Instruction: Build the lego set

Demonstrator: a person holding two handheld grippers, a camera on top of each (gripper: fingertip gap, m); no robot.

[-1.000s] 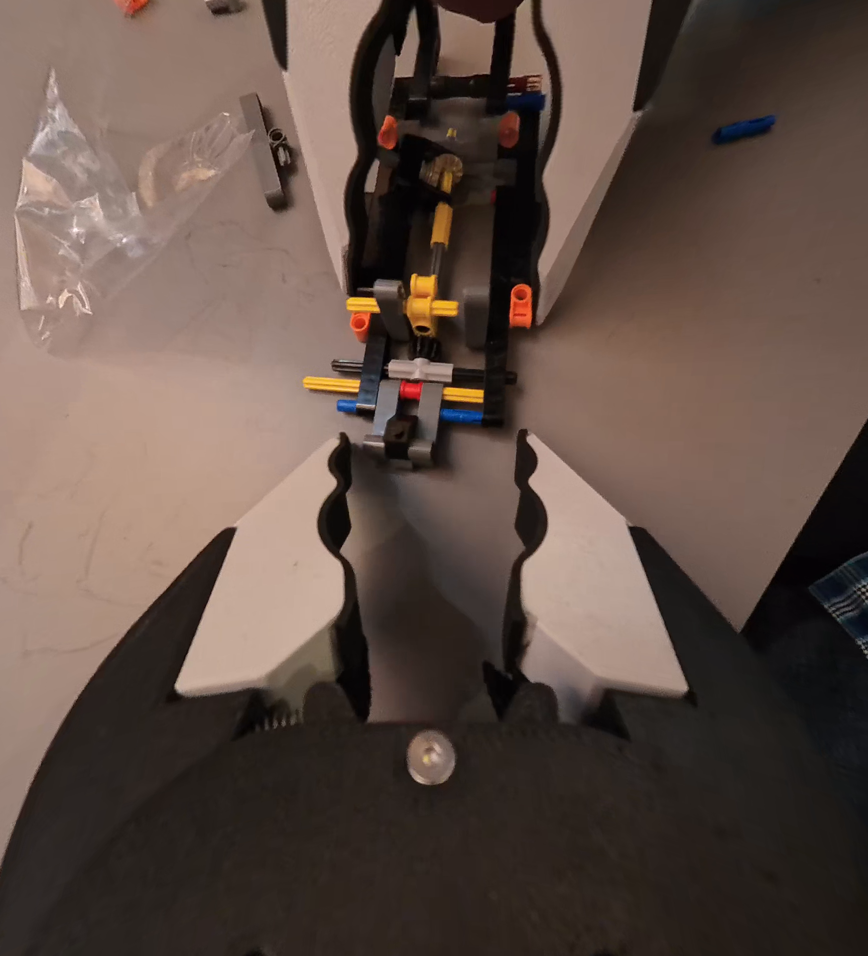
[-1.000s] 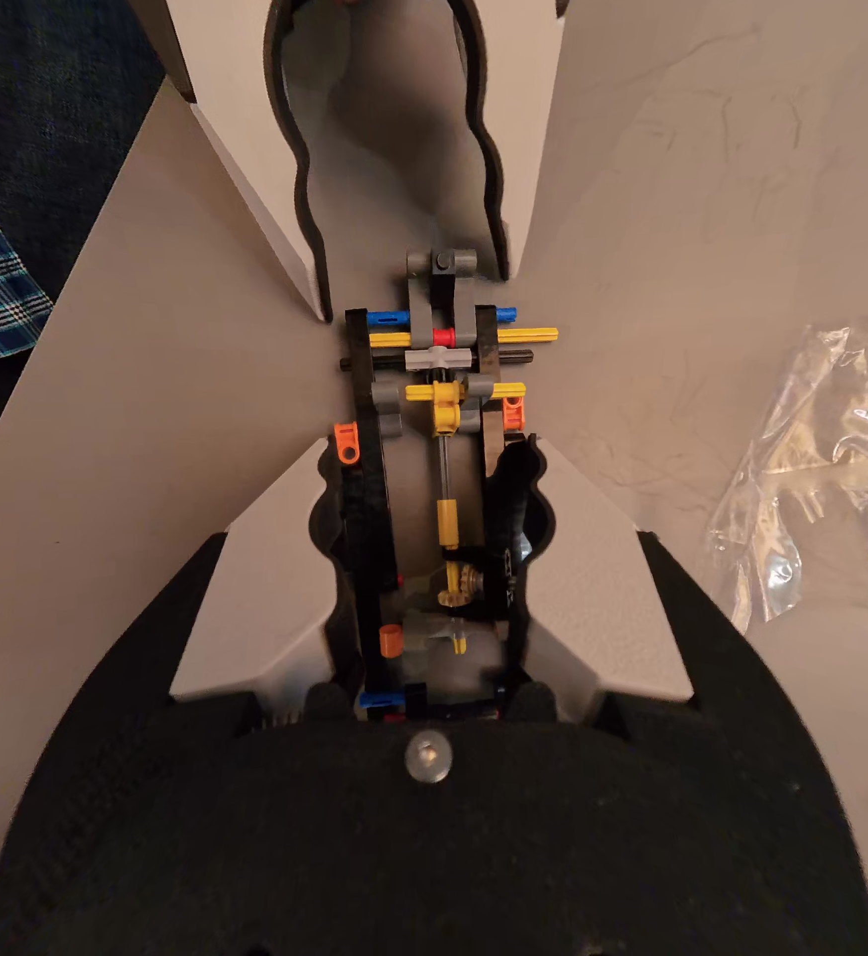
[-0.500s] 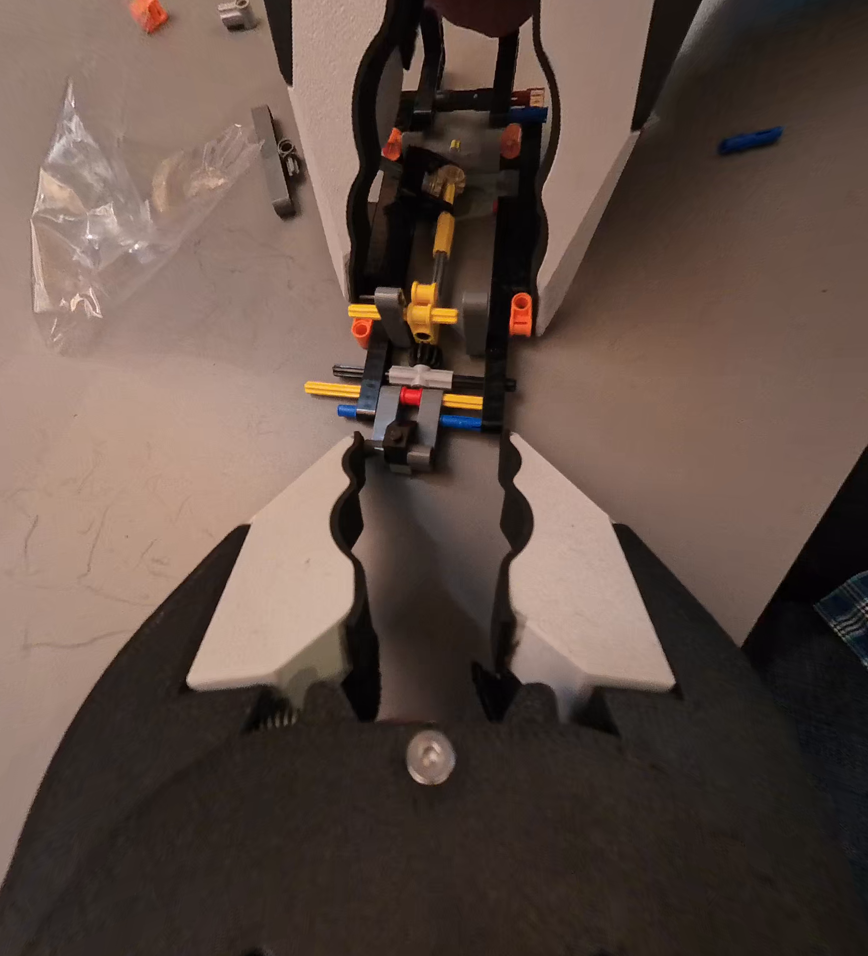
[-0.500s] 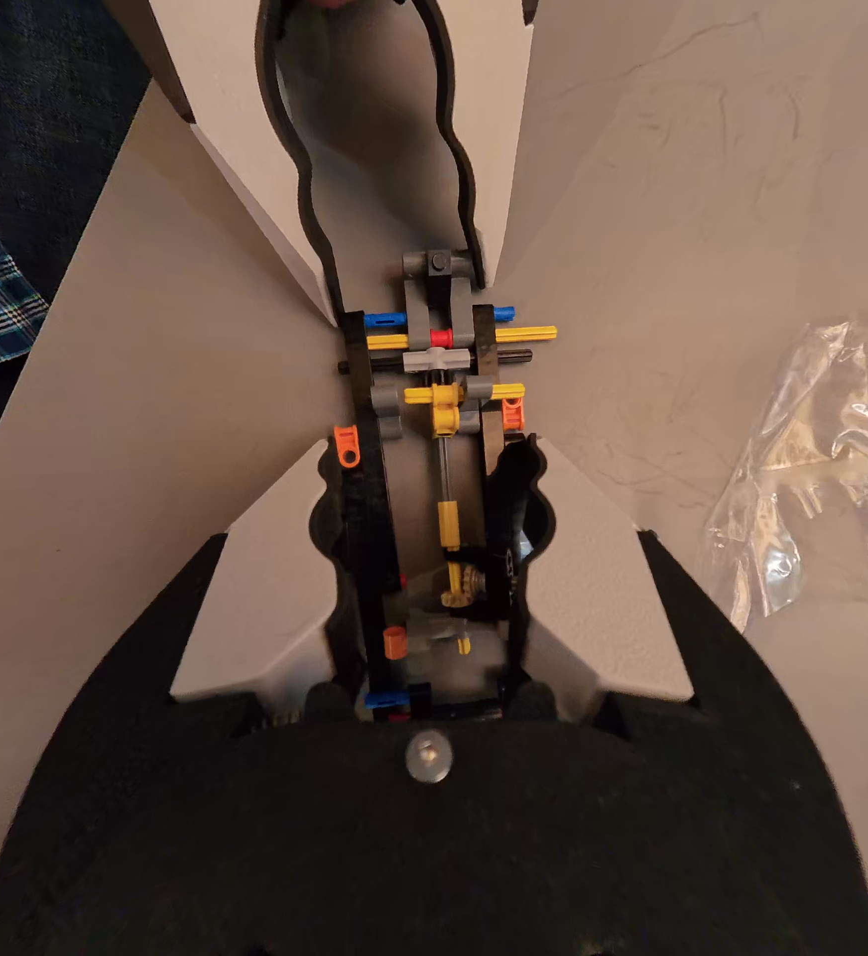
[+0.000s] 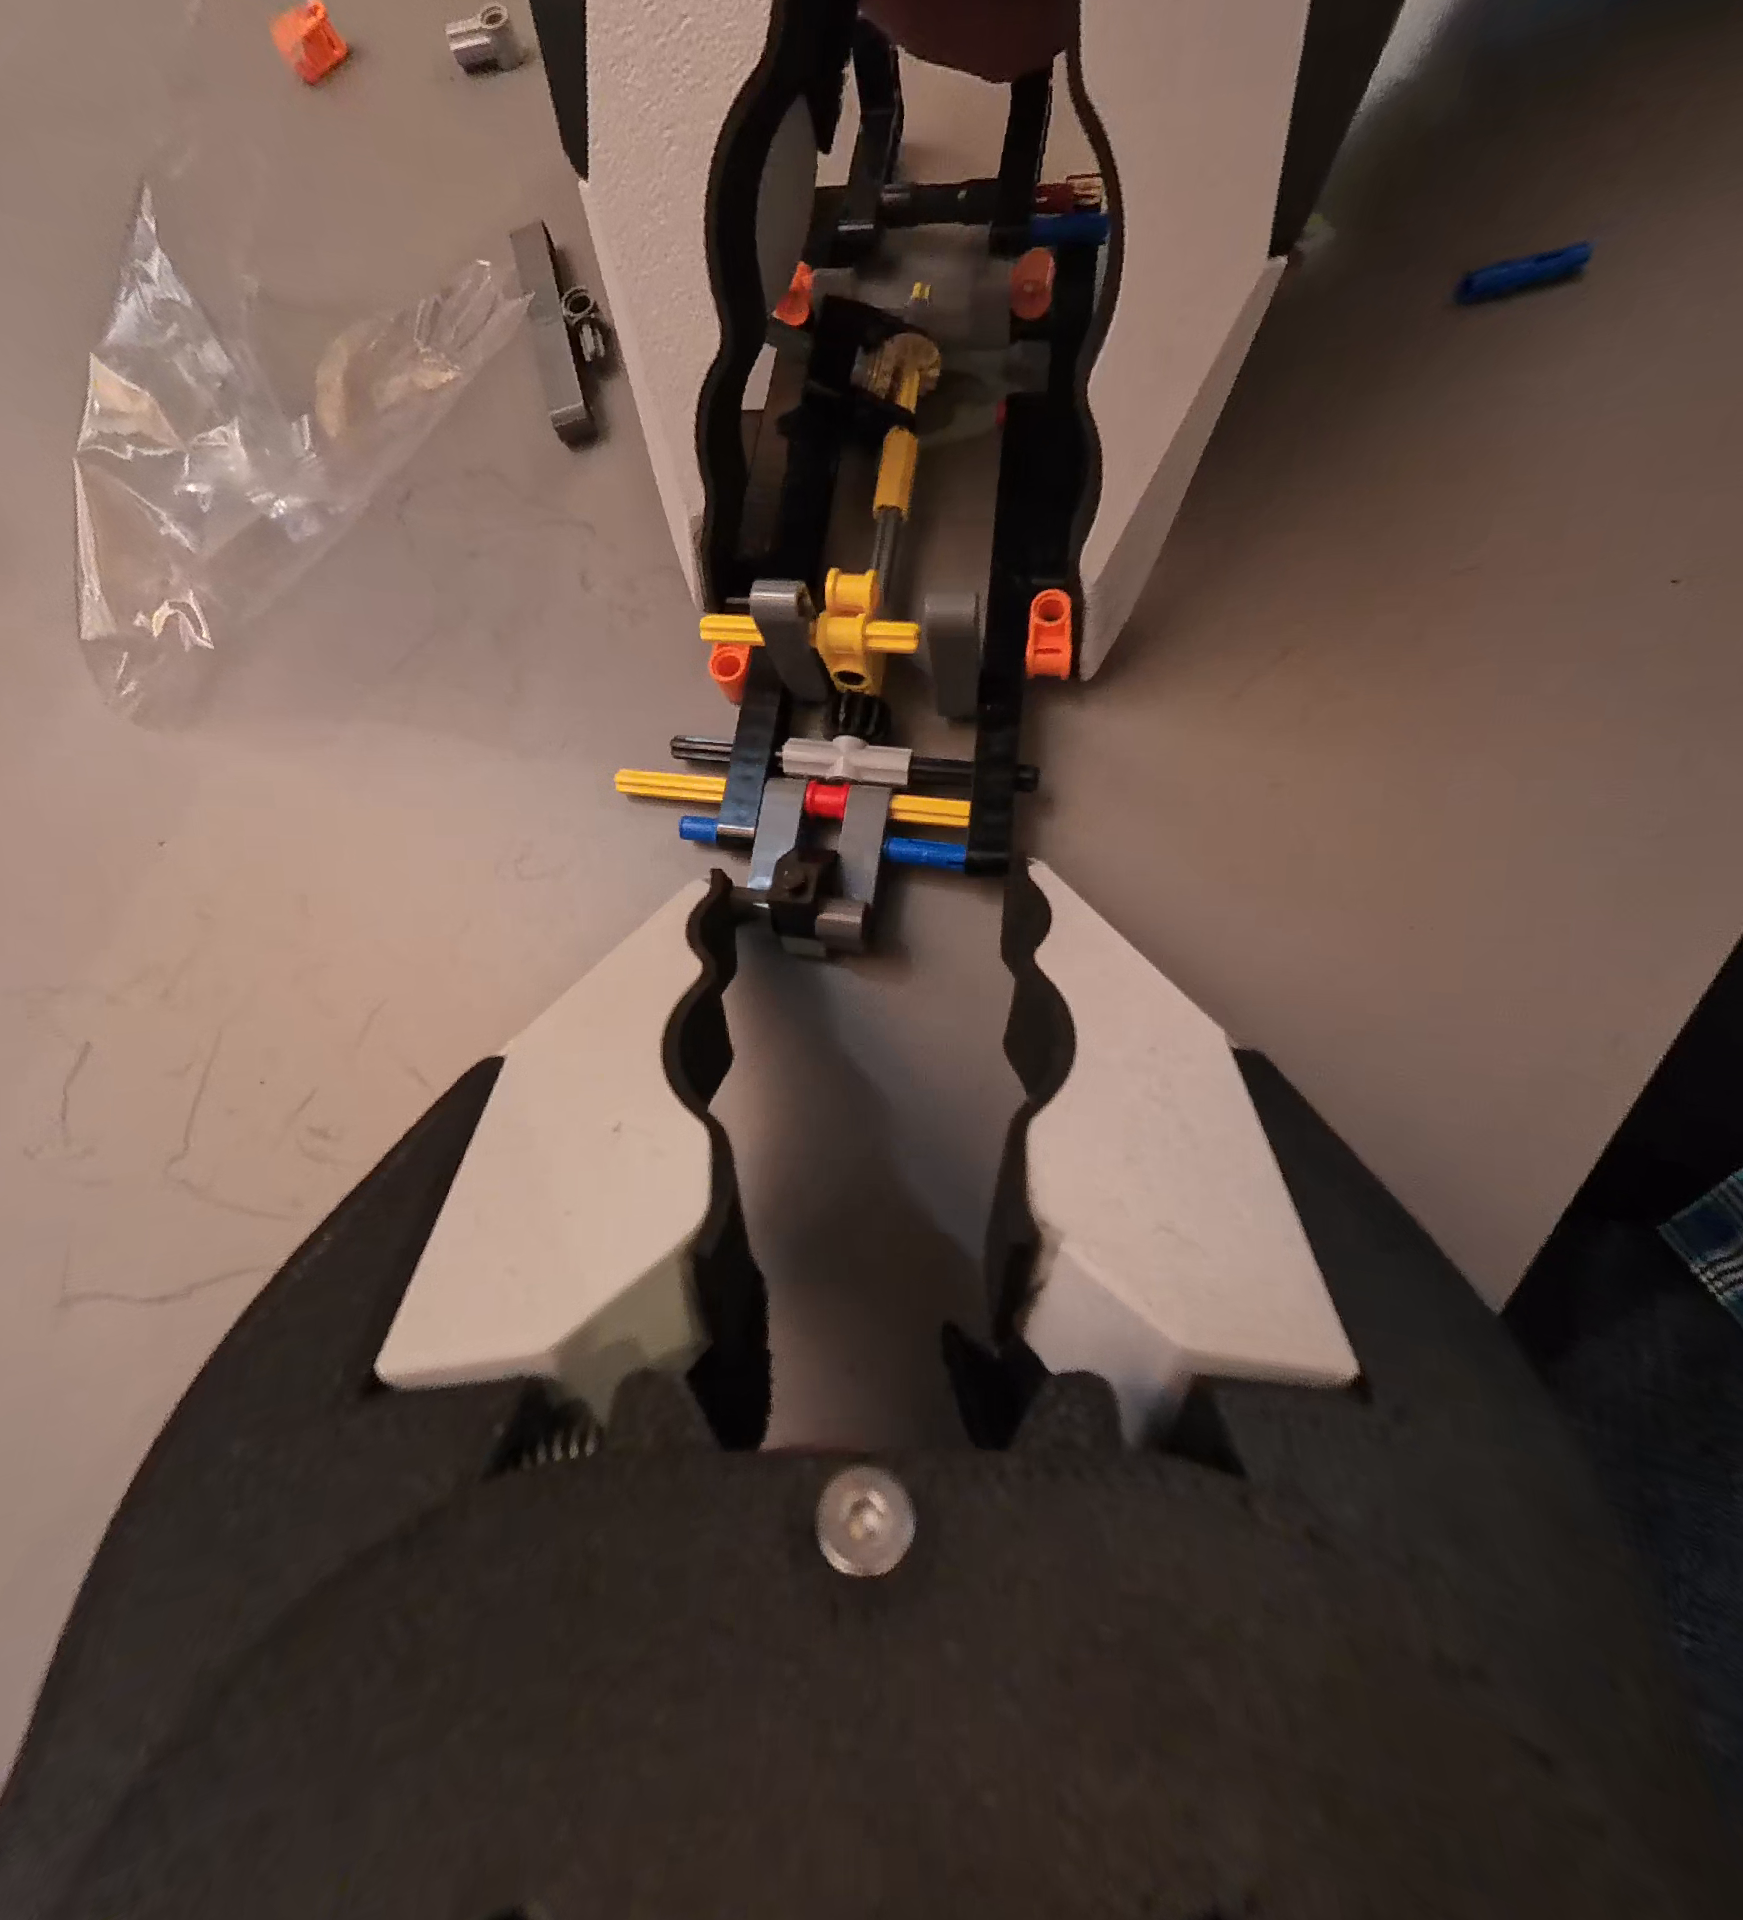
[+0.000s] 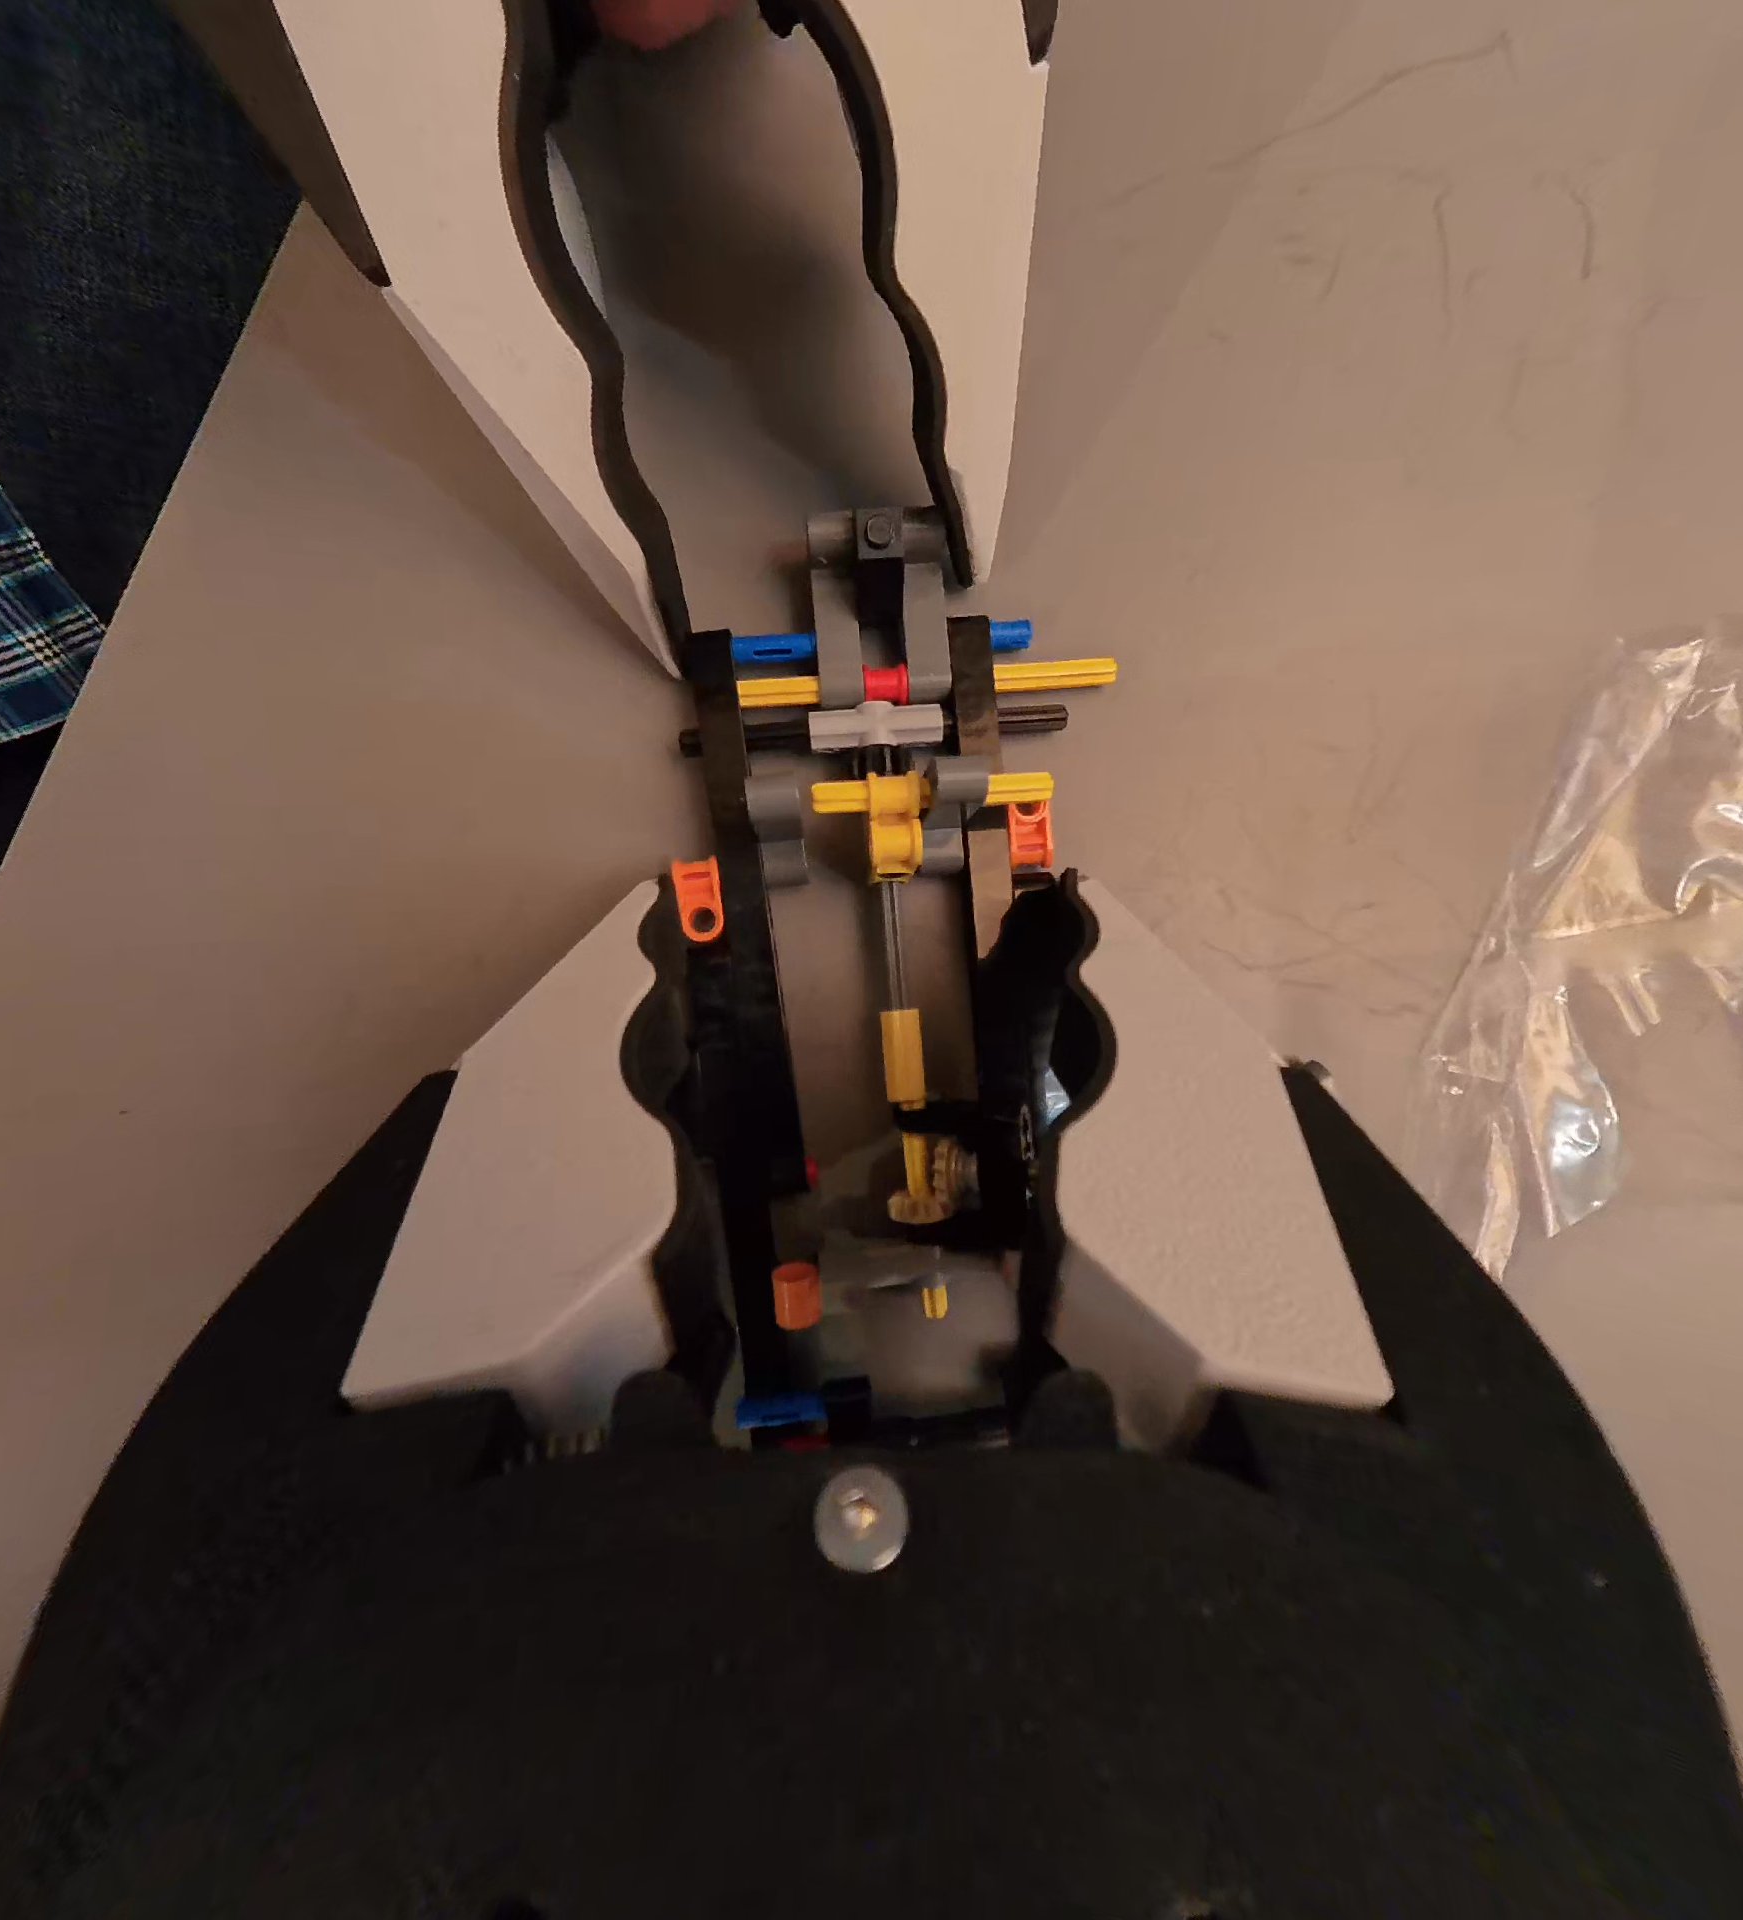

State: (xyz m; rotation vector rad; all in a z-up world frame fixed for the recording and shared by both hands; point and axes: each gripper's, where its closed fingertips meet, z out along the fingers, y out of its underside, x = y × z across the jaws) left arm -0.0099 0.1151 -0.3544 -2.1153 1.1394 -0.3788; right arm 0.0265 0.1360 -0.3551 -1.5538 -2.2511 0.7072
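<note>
holding the half-built lego chassis (image 6: 846, 935) steady looks like the step in hand: the right claw (image 6: 862, 894) is clamped across the black side beams of the frame's rear half, its dark pads pressed against both beams, with the frame lying low over the bench (image 6: 1366, 416). the front end, with its yellow and blue cross axles and the small grey-and-black bracket (image 5: 810, 894), juts out toward the left claw (image 5: 862, 894).

the left claw is spread and grips nothing; its tips sit level with that bracket, one tip just beside it, the other near the end of the far black beam.

i judge the next move to be a pinch or nudge on the bracket, which calls for narrowing the left claw squarely onto that small part without bending the thin axles.

both claws face each other nose to nose along the frame's length, low and roughly level. a clear plastic bag (image 5: 223, 447) and a loose grey beam (image 5: 560, 332) lie aside.
</note>
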